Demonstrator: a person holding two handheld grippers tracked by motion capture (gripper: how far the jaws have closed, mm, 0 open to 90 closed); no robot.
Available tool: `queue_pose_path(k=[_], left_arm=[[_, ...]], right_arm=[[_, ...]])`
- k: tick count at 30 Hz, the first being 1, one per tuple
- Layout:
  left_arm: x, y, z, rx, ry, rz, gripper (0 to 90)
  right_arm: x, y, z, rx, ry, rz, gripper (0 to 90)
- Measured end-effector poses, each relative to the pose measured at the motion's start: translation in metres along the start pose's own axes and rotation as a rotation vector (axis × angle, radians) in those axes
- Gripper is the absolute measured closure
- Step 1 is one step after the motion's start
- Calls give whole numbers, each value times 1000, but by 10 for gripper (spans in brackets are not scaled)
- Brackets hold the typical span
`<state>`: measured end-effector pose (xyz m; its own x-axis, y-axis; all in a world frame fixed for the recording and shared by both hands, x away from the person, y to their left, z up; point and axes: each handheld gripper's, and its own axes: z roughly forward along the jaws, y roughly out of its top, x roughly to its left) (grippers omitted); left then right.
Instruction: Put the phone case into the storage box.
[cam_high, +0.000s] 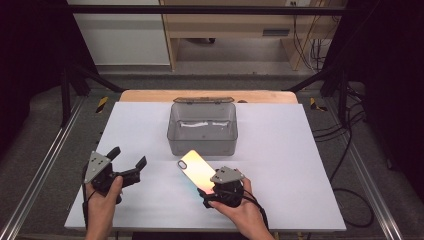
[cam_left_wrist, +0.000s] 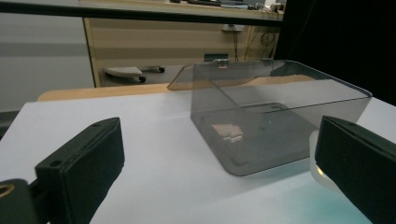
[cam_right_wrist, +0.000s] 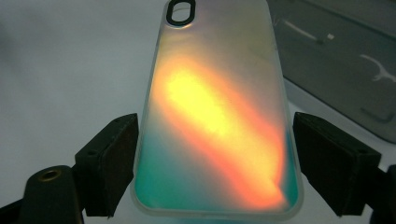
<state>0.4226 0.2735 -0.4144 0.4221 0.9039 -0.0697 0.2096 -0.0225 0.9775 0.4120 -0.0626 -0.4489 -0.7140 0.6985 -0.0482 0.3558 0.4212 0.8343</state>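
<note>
white tabletop on a wooden board, seen from above. black metal frame bars and aluminium rails flank it on a grey floor. behind stand a light wooden desk and a white cabinet; black cables trail at right. dark curtains at both sides.
</note>
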Motion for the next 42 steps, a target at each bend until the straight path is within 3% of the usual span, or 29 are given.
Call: queue_pose_path(k=[1, 2, 5, 8, 11, 14, 15, 20, 22, 27, 30, 37, 41, 42], left_arm=[[-3, 4, 3, 0, -7, 4, 15], [-6, 7, 5, -6, -8, 2, 15], [-14, 19, 10, -26, -19, -18, 15], [-30, 33, 18, -39, -27, -16, 17], [-36, 36, 21, -43, -14, -3, 26], [-46, 40, 25, -68, -12, -27, 28], [-51, 42, 28, -80, -31, -46, 28], [-60, 44, 36, -79, -58, -67, 18], [-61, 44, 38, -76, -65, -74, 17], [-69, 42, 44, -77, -121, -142, 31], [-77, 38, 48, -95, -211, -205, 36], [-88, 34, 50, -82, -195, -202, 24], [-92, 32, 51, -74, -200, -219, 38], [-92, 31, 51, -84, -216, -241, 53]], right_arm=[[0, 0, 0, 0, 0, 0, 174], [-1, 6, -7, -44, -12, -3, 174], [-2, 12, -12, -82, -24, 4, 174], [-5, 23, -12, -151, -65, 28, 174], [-5, 29, -10, -195, -83, 42, 174], [-7, 33, -5, -238, -114, 61, 174], [-8, 33, -3, -253, -118, 69, 174], [-12, 30, -1, -309, -148, 84, 174], [-15, 27, -2, -317, -152, 119, 174], [-17, 24, -6, -341, -159, 154, 173], [-17, 22, -10, -356, -166, 164, 173], [-16, 18, -14, -369, -180, 173, 173], [-14, 17, -13, -370, -179, 178, 174], [-12, 17, -12, -372, -176, 171, 173]])
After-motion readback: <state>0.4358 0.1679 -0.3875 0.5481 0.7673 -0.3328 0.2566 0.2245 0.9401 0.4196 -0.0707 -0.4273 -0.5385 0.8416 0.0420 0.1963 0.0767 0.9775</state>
